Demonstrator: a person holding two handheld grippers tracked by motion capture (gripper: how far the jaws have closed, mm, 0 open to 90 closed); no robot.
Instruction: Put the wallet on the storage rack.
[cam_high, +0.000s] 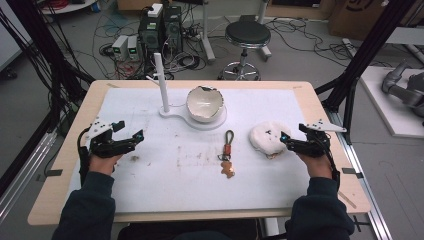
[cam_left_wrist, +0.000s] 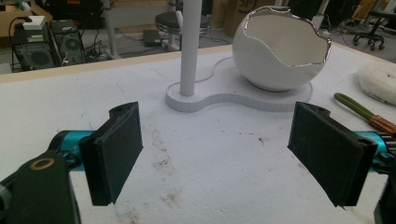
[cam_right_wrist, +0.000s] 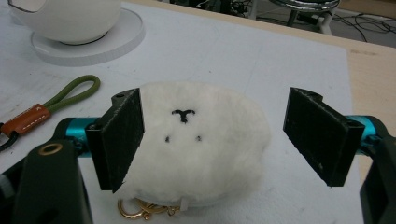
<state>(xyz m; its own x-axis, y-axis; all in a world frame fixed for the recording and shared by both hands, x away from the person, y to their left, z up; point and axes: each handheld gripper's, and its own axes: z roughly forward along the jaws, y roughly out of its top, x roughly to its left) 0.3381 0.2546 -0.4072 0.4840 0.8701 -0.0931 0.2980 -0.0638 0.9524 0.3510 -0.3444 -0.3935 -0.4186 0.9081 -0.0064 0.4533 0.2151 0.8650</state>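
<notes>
Our right claw (cam_right_wrist: 212, 140) stands wide open with its jaws on either side of the fluffy white pouch (cam_right_wrist: 201, 144), not pressing it; the left jaw sits just against the fur, the right one well clear. We judge this as the line-up before a grasp, jaws spread so the soft body can pass between them. The pouch lies flat on the worktop (cam_high: 165, 175) near its right edge, a small stitched face upward and a gold clasp (cam_right_wrist: 135, 210) poking out underneath at the near side.

Our left claw (cam_left_wrist: 219, 154) is also fully open and holds nothing; it hovers over bare worktop at the left side, pointed toward the white stand (cam_left_wrist: 233, 95), probably waiting out of the way.

Further out, the stand carries an upright white post (cam_left_wrist: 190, 46) and an eggshell-shaped bowl (cam_left_wrist: 280, 51) with a jagged silver rim, open at the top. The post looks made for hanging things, the bowl for dropping them in. Between the two claws, a keyring with an olive loop (cam_high: 228, 137) and a small gingerbread charm (cam_high: 228, 170) lies on the worktop, just in front of the stand and well apart from the pouch.
</notes>
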